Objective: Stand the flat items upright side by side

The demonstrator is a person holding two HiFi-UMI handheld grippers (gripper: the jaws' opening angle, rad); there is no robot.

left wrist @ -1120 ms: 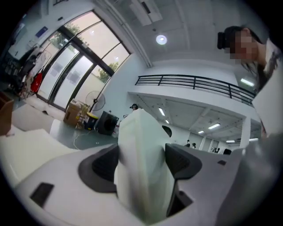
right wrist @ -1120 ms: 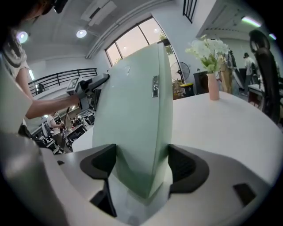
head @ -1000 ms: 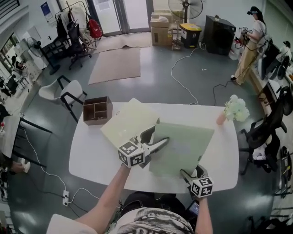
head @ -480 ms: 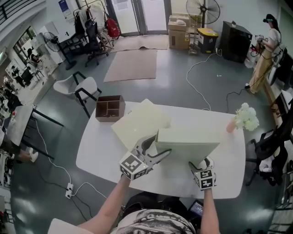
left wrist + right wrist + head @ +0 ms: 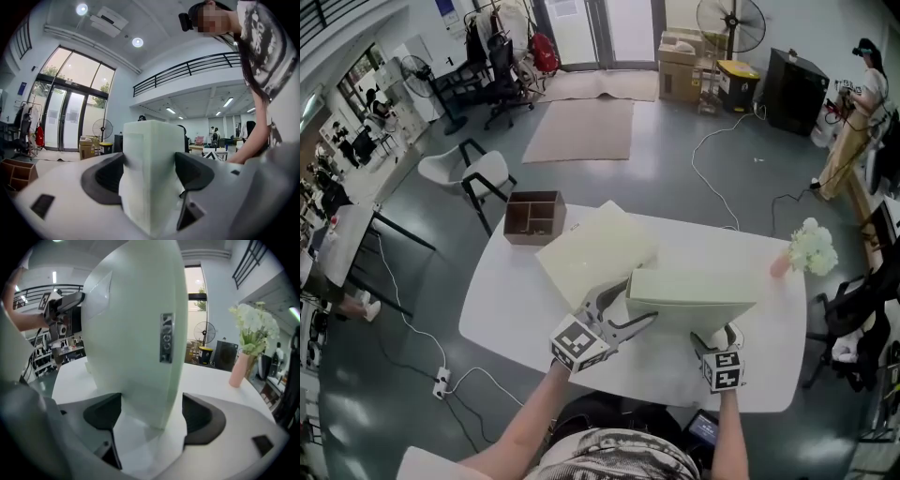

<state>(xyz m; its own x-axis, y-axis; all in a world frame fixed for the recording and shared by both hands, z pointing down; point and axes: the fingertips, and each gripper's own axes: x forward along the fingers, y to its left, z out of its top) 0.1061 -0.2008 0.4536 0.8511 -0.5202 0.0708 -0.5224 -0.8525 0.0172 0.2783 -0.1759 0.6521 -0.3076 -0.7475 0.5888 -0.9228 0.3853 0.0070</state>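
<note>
- File box stands on its long edge on the table, one end between each pair of fingers.
- The left gripper clamps its end with both pads pressed on it. That hold wants to be firm, since I reckon it alone steadies the box.
- The right gripper has just been opening its jaws. The other end sits between them with a gap at one pad, so it is loose there.
- I'd check the box balances, then draw the right fingers straight back rather than sideways, or it may tip.
- The second file box lies flat just beyond the left fingers, near the upright one, and has yet to be stood beside it.
</note>
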